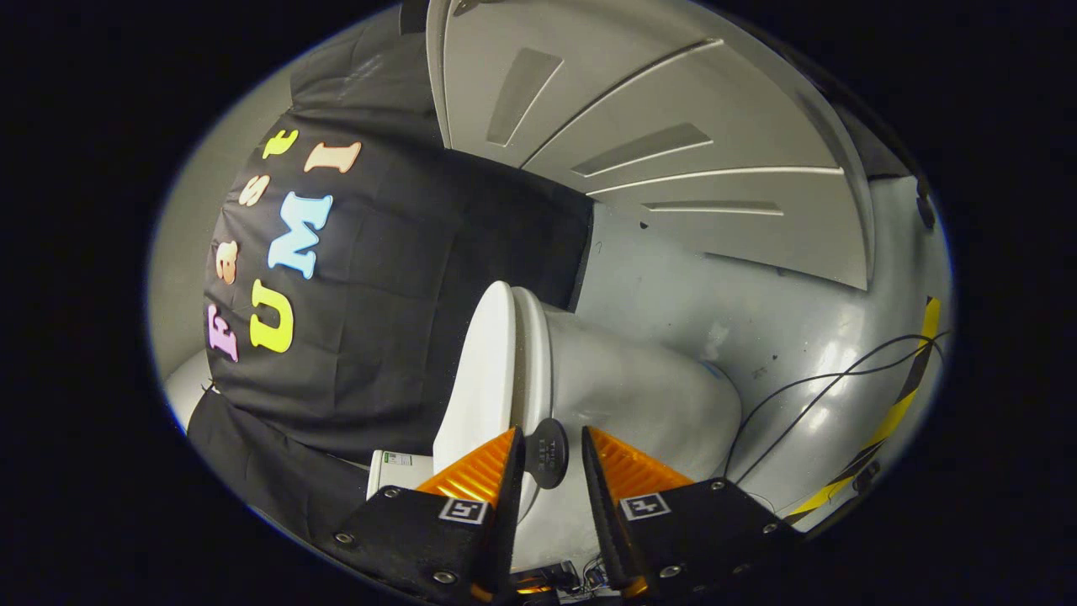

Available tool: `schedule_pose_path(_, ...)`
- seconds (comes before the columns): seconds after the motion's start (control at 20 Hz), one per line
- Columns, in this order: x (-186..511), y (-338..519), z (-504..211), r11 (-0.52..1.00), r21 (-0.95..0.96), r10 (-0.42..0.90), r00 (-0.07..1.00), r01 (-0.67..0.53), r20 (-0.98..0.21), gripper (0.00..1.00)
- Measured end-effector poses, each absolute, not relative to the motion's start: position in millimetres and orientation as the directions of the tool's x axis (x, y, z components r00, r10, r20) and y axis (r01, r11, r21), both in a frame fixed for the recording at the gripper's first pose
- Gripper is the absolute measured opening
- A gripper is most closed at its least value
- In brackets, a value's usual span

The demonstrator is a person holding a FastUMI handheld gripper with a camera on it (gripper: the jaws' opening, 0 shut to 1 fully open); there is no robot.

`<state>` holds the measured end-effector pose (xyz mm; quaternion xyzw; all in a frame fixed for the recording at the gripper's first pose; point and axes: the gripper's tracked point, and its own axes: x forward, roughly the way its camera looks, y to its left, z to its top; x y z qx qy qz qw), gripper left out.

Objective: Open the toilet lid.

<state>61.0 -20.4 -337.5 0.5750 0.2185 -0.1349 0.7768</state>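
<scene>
**Fingers set astride the lid's tab, lift not yet made**

The gripper (547, 459) is rolled on its side, so the toilet (639, 396) appears tipped over. Its two orange-faced fingers (471, 475) stand apart with a gap between them, and in that gap, right at the tips, sits a small dark round tab (549, 454) fixed at the front edge of the toilet lid (480, 379). The pads are close to the tab on both sides, but whether either presses on it cannot be told; the jaws look released rather than clenched.

Just beyond the tab, the white lid lies closed against the seat (530, 353), and the bowl runs away behind the seat. To do this step well, the person should probably close both pads squarely on the tab, or hook one finger under the lid's edge beside it, then swing upward in an arc about the hinge at the far end of the lid rather than pulling straight out, lest the tab slip free.

Farther from the tab, black cables (808, 396) trail over the grey floor (757, 311) past the bowl, with a yellow-and-black strip (909, 396) beyond them.
</scene>
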Motion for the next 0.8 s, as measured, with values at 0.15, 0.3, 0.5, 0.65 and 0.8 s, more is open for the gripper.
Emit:
schedule_pose_path(0.15, 66.5, -20.3, -336.9, 0.315, 0.832, 0.038, 0.869, 0.457, -0.493, 0.27)
schedule_pose_path(0.3, 62.8, -22.3, -333.9, 0.282, 0.843, 0.042, 0.872, 0.457, -0.487, 0.15)
schedule_pose_path(0.5, 65.6, -23.3, -331.8, 0.304, 0.837, 0.020, 0.875, 0.455, -0.483, 0.05)
schedule_pose_path(0.65, 69.4, -32.3, -328.0, 0.291, 0.826, -0.015, 0.866, 0.482, -0.500, 0.03)
schedule_pose_path(0.8, 72.4, -24.9, -313.5, 0.311, 0.825, -0.023, 0.871, 0.472, -0.490, 0.00)
